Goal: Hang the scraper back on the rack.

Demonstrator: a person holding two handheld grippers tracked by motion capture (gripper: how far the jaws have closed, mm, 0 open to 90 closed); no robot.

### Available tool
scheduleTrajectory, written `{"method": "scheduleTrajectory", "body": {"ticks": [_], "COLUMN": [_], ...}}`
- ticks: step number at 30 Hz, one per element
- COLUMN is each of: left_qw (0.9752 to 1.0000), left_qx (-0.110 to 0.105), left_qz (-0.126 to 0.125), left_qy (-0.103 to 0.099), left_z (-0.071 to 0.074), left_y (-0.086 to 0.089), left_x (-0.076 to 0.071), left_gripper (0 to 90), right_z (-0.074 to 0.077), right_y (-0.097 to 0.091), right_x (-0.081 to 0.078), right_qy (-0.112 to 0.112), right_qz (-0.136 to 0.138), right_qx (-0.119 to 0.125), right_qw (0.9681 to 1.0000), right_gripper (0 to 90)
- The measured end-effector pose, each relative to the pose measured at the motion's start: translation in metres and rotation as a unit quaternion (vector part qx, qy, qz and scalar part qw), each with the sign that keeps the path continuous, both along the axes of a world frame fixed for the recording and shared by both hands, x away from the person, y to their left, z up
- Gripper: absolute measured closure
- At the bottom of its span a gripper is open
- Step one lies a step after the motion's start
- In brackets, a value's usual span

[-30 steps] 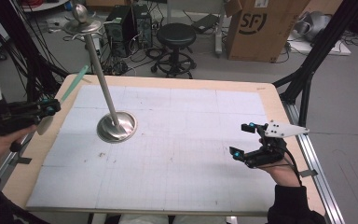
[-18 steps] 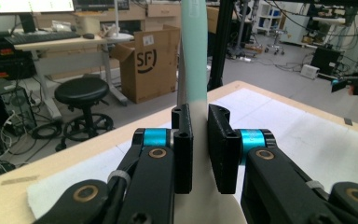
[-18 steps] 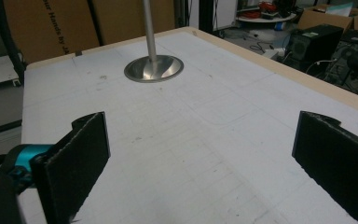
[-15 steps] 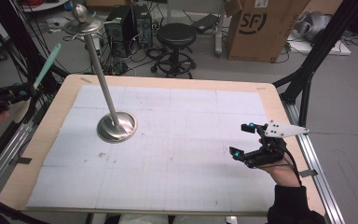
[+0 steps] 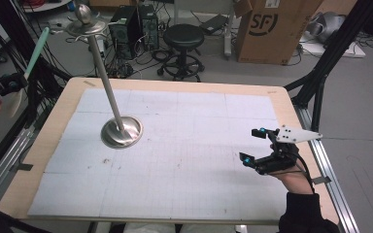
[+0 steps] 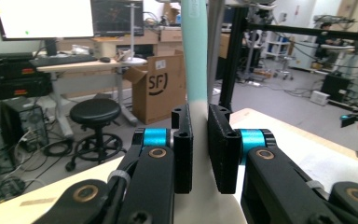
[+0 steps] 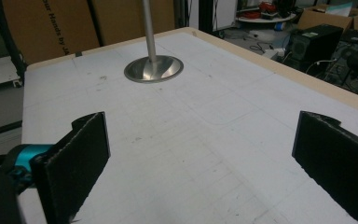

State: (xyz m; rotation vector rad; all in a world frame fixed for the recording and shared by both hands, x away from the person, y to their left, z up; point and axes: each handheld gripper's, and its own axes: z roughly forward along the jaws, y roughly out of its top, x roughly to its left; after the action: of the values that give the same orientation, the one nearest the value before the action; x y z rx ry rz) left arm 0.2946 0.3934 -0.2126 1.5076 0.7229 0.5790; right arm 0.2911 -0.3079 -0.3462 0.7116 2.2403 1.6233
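Lab clutter, a black stool (image 5: 183, 36) and a cardboard box (image 5: 277, 29) sit behind your desk (image 5: 291, 104), whose top is covered by a white gridded mat (image 5: 184, 160). Your thing in hand is the spatula (image 5: 35, 48), with its mint-green handle and cream blade, held up off the desk's left edge and tilted toward the stand. Your left claw (image 6: 199, 140) is clamped nearly shut on it, the pads squeezing right where the green handle meets the cream blade. It looks light and slim; the blade probably flexes like silicone, so that junction grip may let it swing, and a hold further up the stiff handle would likely steady it. Out on the mat stands the steel stand (image 5: 108, 82), a tall pole on a round base with a small hooked cap on top, well apart from the spatula. Your right claw (image 5: 255, 145) hovers over the mat's right side, jaws spread wide with nothing between them.
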Motion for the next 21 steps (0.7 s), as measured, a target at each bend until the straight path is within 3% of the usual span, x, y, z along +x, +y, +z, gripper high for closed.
{"method": "scheduleTrajectory", "body": {"ticks": [5, 21], "left_qw": [0.9999, 0.9998], "left_qx": [-0.009, -0.008], "left_qz": [-0.008, -0.013], "left_qy": [-0.001, 0.012], "left_z": [-0.001, -0.011], "left_y": [-0.002, -0.012], "left_x": [0.003, 0.012], "left_gripper": [80.7, 80.6], "right_z": [0.0, 0.0], "right_y": [-0.001, -0.001], "right_x": [0.0, 0.001], "right_qy": [0.0, -0.002], "right_qz": [-0.001, -0.001], "right_qx": [0.0, -0.001], "right_qw": [1.0, 1.0], "right_gripper": [3.0, 3.0]}}
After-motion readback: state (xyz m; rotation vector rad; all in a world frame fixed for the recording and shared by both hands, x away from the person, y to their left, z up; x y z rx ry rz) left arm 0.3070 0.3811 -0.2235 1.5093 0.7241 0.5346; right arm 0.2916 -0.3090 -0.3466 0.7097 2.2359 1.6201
